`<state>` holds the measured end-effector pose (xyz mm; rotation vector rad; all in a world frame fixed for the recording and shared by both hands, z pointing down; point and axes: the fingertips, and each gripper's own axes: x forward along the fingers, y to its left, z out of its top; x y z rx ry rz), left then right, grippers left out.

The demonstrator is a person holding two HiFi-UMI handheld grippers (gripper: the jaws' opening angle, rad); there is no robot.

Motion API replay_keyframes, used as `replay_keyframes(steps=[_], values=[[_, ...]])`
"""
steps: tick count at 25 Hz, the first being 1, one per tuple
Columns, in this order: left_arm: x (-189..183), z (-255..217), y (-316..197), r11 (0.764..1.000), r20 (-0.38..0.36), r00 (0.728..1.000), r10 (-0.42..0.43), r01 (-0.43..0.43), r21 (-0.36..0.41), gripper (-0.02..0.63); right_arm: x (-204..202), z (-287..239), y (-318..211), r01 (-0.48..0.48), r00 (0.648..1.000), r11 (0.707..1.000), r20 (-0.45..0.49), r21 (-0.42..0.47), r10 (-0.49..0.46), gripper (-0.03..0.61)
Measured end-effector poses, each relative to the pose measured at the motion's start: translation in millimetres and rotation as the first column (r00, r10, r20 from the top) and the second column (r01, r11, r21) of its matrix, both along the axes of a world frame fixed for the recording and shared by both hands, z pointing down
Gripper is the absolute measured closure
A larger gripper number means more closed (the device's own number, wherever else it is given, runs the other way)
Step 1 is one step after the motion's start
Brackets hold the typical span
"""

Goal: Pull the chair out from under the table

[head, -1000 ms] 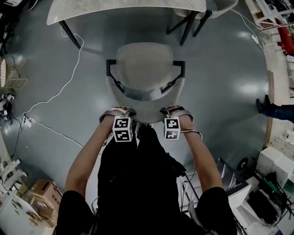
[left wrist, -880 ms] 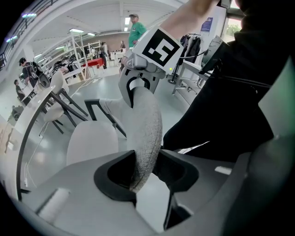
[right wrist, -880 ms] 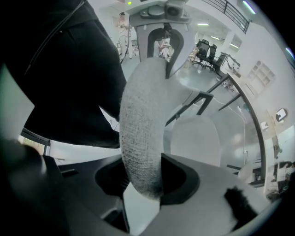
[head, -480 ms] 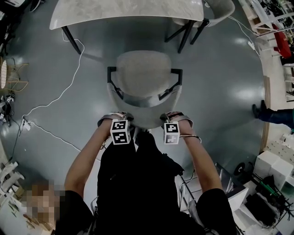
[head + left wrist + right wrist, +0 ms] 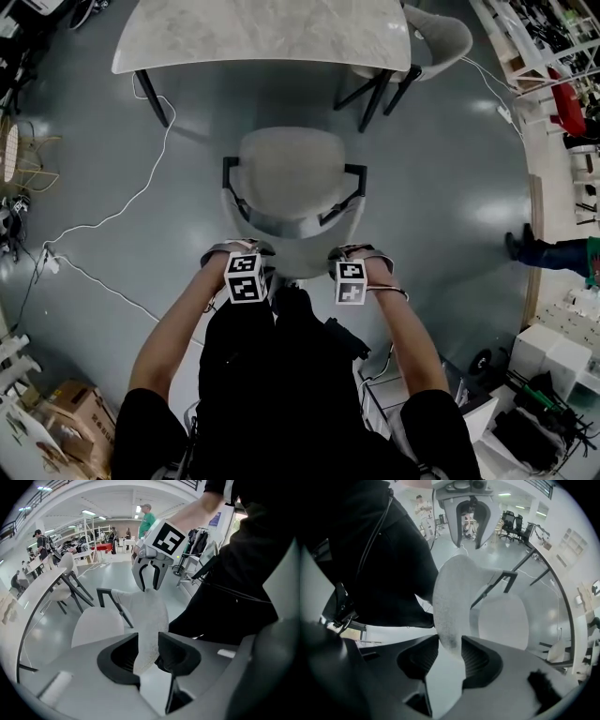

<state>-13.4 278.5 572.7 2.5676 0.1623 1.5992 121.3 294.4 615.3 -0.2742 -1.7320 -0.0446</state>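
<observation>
While the marble-topped table (image 5: 262, 37) is standing well beyond both sets of jaws, you are holding the chair (image 5: 291, 173) clear of it. The whole seat is lying in the open just ahead of and below your grip, with none of it under the tabletop. The pull is looking all but finished: the chair is sitting between the table and you, its backrest (image 5: 145, 616) rising straight into your grip.

The left gripper (image 5: 147, 641) is clamping the backrest's top edge. Its jaws have just been closing, and the pale upholstery is filling the gap between the pads. The right gripper (image 5: 450, 651) is gripping the same edge further along, its jaws pressing the fabric from both sides.

The next move is likely calling for little more than settling the chair squarely on the floor. One more short draw towards you may be needed if more room is wanted, before the jaws spread to let the backrest go.

Far out to the left gripper's outer side and behind its jaws, a cardboard box (image 5: 70, 403) is sitting on the floor. What it is holding is not showing from here.
</observation>
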Motion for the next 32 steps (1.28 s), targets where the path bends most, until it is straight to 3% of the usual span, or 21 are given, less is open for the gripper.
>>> replay_keyframes(steps=[11,24,28,32], values=[[0,-27,-26,0.998,-0.067,0.996,-0.059,0.060,0.022,0.518,-19,-33,-23,-0.058,0.995,0.998,0.079,-0.008,0.058,0.448],[4,-63,-79,0.969,-0.193,0.958,-0.214,0.233,0.081,0.598,-37,-64,-71,-0.169,0.967,0.983,0.202,0.065,0.153,0.549],[4,-74,-91,0.951,-0.225,0.936,-0.272,0.297,0.088,0.604,-48,-82,-91,-0.295,0.920,0.953,0.291,0.070,0.264,0.561],[9,-90,-100,0.923,-0.300,0.891,-0.340,0.377,0.074,0.604,-58,-107,-113,-0.450,0.820,0.892,0.417,0.047,0.392,0.563]])
